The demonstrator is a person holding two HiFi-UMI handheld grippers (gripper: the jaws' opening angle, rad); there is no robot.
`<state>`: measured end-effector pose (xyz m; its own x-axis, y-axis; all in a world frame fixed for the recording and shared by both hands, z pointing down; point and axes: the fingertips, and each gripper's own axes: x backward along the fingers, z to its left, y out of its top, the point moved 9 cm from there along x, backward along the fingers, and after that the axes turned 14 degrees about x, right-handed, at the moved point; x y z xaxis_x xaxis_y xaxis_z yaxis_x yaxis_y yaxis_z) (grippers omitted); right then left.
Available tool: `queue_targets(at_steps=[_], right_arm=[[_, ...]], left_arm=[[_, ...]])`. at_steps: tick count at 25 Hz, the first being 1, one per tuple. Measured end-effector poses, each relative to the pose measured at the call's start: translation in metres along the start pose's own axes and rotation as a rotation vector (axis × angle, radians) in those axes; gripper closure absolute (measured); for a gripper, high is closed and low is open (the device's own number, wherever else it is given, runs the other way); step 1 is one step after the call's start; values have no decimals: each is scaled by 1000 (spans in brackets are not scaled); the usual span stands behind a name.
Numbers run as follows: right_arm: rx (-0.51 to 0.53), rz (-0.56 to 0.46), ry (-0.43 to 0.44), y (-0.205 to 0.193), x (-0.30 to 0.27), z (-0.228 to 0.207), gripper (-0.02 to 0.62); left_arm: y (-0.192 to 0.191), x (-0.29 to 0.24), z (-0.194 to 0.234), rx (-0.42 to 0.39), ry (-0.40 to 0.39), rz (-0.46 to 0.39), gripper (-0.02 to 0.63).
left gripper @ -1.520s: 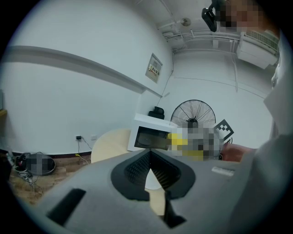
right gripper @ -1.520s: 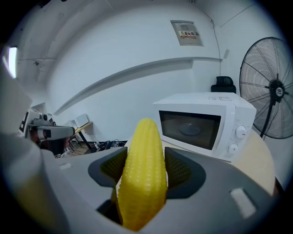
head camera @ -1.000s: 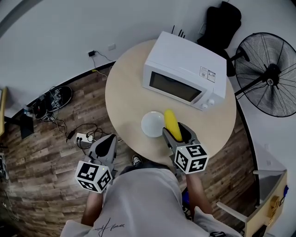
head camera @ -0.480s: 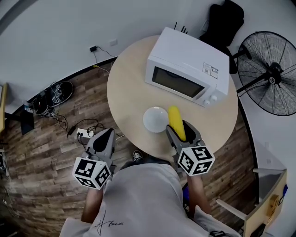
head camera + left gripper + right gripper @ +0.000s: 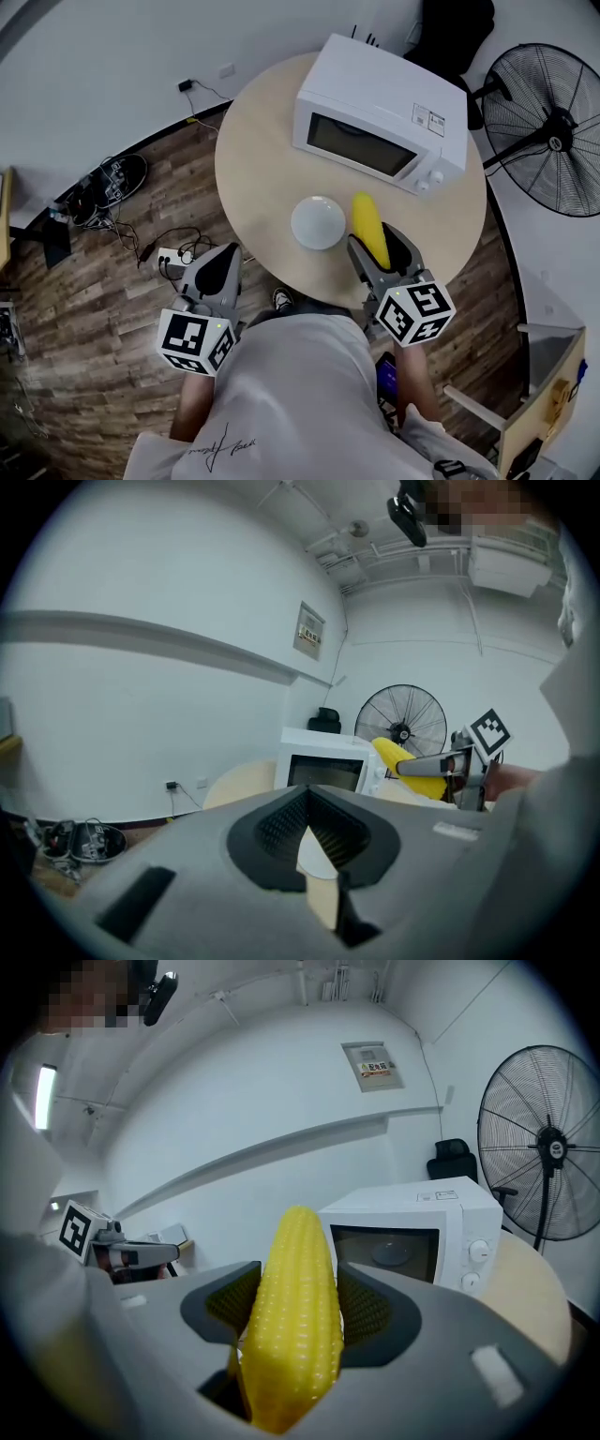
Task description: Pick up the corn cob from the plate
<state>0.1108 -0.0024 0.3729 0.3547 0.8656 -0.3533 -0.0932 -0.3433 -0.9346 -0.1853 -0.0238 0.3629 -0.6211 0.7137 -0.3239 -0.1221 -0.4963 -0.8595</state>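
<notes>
Corn cob: yellow ridged cob (image 5: 295,1316), pinched in right gripper (image 5: 380,247), just beside round white plate (image 5: 318,222).
Left gripper (image 5: 217,272): jaws narrowed, empty, hanging aside.
Technique: firm even squeeze, straight lift, avoid white microwave (image 5: 380,117).

Break-room corner: microwave (image 5: 380,117), pedestal fan (image 5: 548,117)

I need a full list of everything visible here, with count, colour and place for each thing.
round beige wooden table: 1, beige, centre
white box-shaped microwave: 1, white, table's far side
round white plate: 1, white, table, before microwave
yellow corn cob: 1, yellow, in right gripper, right of plate
black pedestal fan: 1, black, wooden floor, right of table
white power strip: 1, white, floor, left of table
left gripper: 1, grey, over floor, jaws together, empty
right gripper: 1, grey, shut on corn cob
</notes>
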Motion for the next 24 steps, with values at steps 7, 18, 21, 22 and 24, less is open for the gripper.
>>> queue_targets(at_steps=[7, 18, 21, 22, 24], right_arm=[[30, 4, 31, 1, 4, -3, 327], [37, -4, 66, 5, 9, -10, 327], [39, -6, 71, 6, 9, -11, 327], [40, -7, 72, 6, 10, -12, 327], [44, -7, 75, 6, 10, -14, 327]], left_arm=[[-5, -3, -6, 37, -31, 12, 609], [-6, -3, -9, 50, -22, 3, 609], [-6, -3, -11, 52, -21, 1, 609], [-6, -4, -11, 52, -20, 0, 609], [-6, -4, -13, 54, -20, -2, 609]])
